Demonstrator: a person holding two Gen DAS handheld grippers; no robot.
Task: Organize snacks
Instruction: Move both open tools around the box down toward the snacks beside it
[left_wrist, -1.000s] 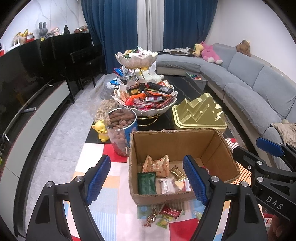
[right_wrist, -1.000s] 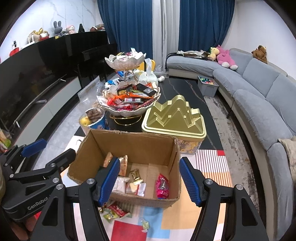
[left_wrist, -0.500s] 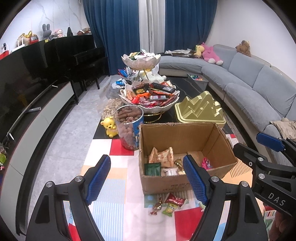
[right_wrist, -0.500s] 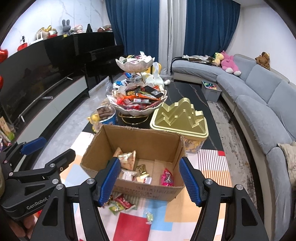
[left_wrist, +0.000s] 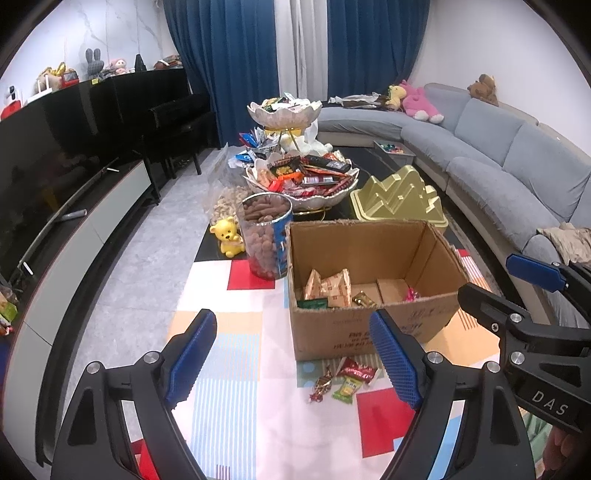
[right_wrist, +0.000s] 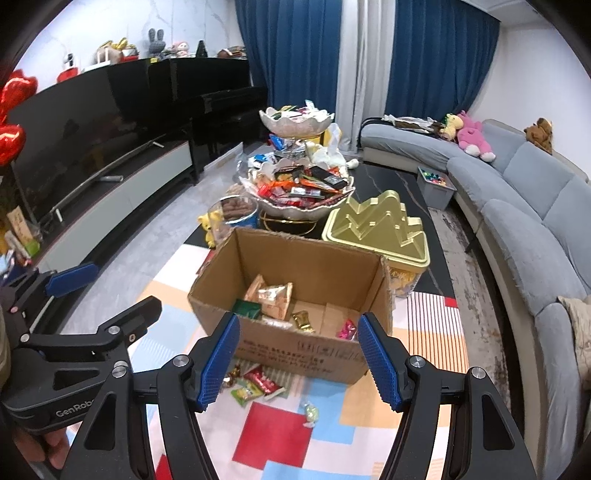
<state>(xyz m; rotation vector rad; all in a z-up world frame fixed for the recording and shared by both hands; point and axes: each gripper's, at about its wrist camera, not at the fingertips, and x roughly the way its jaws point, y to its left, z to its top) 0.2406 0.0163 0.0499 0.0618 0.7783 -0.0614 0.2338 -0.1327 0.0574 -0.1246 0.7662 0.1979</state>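
**Left wrist view: both grippers empty above the patchwork cloth, snack box just ahead**

Nearest the lens, the left gripper (left_wrist: 293, 352) hangs over the bright patchwork tablecloth (left_wrist: 229, 354) with its blue pads spread wide and still parting; nothing sits between them. At the right edge the right gripper (right_wrist: 297, 356) shows from the side; in its own view its jaws stand moderately wide, also empty, framing the near wall of the box.

Just past the fingertips, a few loose snacks (left_wrist: 345, 380) lie on the cloth against the front of the cardboard box (left_wrist: 354, 332): a red packet, a green one and a twisted candy. A further wrapped sweet (right_wrist: 310, 411) lies apart from them, nearer the right gripper.

The open box holds several packets (left_wrist: 328, 288), gold-orange, green and pink, on its floor.

Beside the box's left far corner stands a clear tub of brown nuts (left_wrist: 265, 236), with a yellow bear figure (left_wrist: 229, 240) next to it. Behind the box sit a gold stepped tin (left_wrist: 399, 199) and a two-tier bowl stand (left_wrist: 301, 177) heaped with wrapped snacks.

Farther off, a grey sofa (left_wrist: 509, 155) curves along the right.
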